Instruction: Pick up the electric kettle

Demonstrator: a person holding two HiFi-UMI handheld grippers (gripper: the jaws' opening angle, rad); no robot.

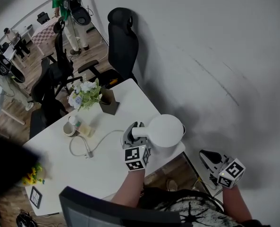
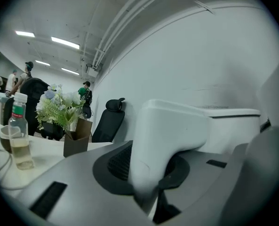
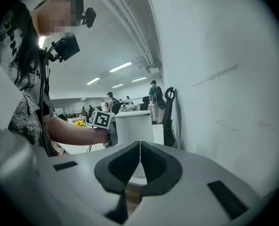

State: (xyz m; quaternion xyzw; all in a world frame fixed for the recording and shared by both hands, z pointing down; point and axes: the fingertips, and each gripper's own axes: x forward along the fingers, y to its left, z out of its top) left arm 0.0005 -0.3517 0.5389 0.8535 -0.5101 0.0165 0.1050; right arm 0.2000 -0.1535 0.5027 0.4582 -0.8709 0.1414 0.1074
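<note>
Head view: flower vase (image 1: 85, 94) near kettle (image 1: 165, 131)

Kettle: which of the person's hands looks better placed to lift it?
Left. The left tool has the handle of the kettle between its jaws, gripping it. The right tool is shut on nothing and hangs beside the table, away from the kettle.

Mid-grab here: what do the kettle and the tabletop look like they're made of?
The electric kettle is likely matte white plastic: even, glare-free surface, and its handle looks moulded, with rounded edges. The table has a smooth white top, probably laminate or painted board; the look leaves it open.
</note>
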